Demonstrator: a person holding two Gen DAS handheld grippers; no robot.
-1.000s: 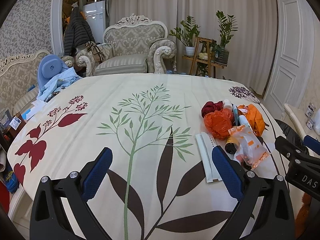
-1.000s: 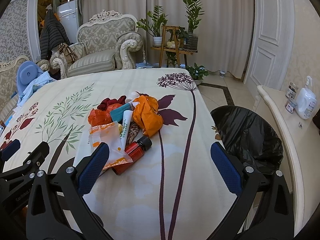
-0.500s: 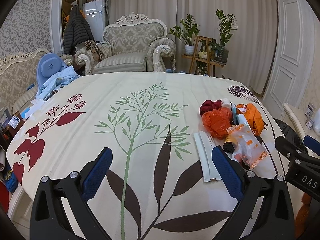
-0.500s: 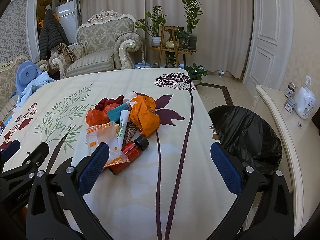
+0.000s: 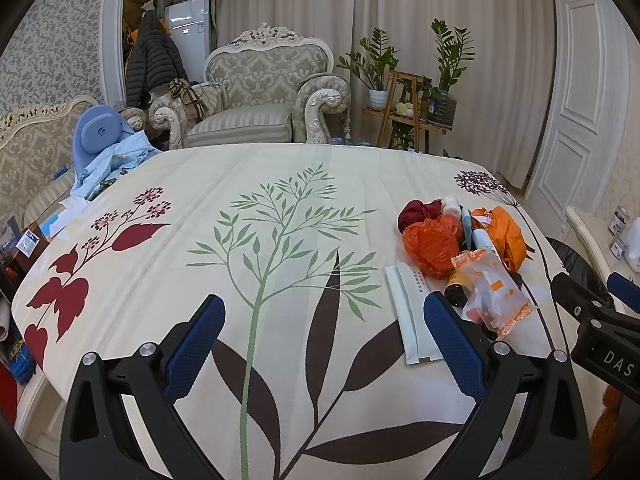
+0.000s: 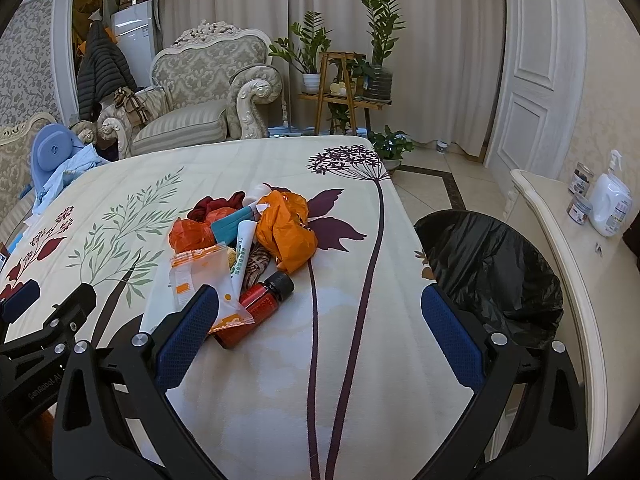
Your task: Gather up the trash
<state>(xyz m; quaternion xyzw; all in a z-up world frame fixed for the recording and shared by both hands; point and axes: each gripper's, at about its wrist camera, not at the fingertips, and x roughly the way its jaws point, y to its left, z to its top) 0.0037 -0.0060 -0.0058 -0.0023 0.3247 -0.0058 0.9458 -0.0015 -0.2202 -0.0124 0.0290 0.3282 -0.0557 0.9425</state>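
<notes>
A heap of trash lies on the floral tablecloth: an orange plastic bag (image 6: 286, 232), a red-orange bag (image 5: 430, 244), a dark red crumpled piece (image 5: 416, 212), a white tube (image 6: 242, 256), a red bottle with black cap (image 6: 256, 306), a clear orange-printed wrapper (image 6: 200, 276) and a pale flat packet (image 5: 410, 316). My left gripper (image 5: 320, 336) hovers open over the table's near middle, left of the heap. Open too, my right gripper (image 6: 316, 330) hangs just in front of the heap, its left pad (image 6: 188, 332) by the wrapper. A bin lined with a black bag (image 6: 492, 264) stands right of the table.
A cream side counter (image 6: 568, 256) with a white pump bottle (image 6: 610, 204) and jars sits beyond the bin. An armchair (image 5: 264, 96), a plant stand (image 6: 344, 80) and a white door are behind the table. Blue cloth and a blue seat (image 5: 100, 140) lie at the far left edge.
Both grippers drifted slightly; the heap sits a touch lower-left in the right wrist view and a bit left in the left wrist view. Neither gripper closed or touched anything.
</notes>
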